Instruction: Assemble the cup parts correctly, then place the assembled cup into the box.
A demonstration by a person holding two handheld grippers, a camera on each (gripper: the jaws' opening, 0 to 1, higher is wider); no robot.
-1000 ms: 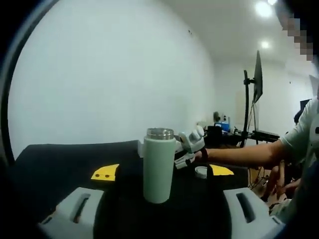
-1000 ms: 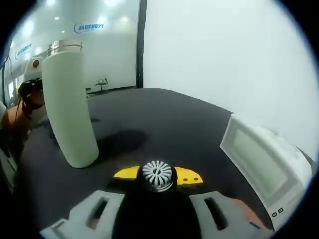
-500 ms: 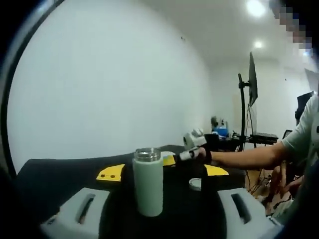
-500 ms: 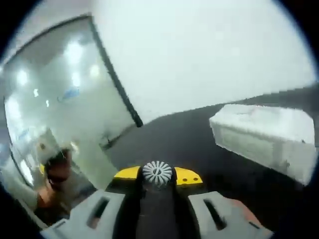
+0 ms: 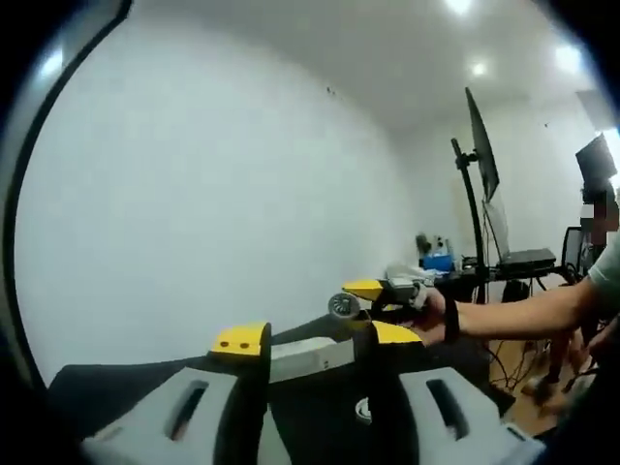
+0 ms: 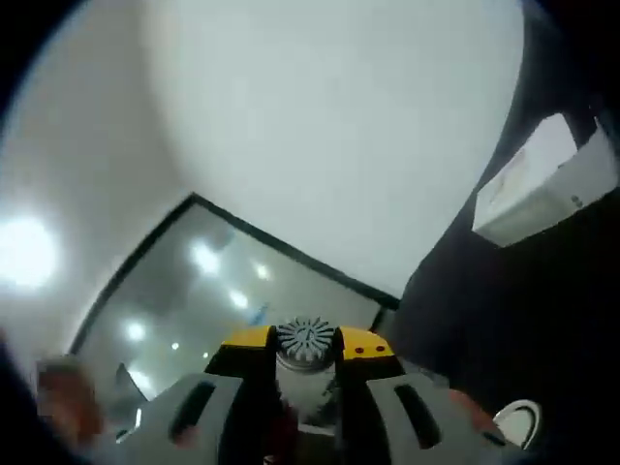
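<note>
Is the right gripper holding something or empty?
Holding. In the right gripper view, the right gripper has its yellow-tipped jaws shut on a small ribbed disc.

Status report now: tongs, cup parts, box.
Right tongs shut on ribbed strainer piece, raised and tilted. Left tongs gripping cup body, barely visible. White box on black table. White ring loose on table.
</note>
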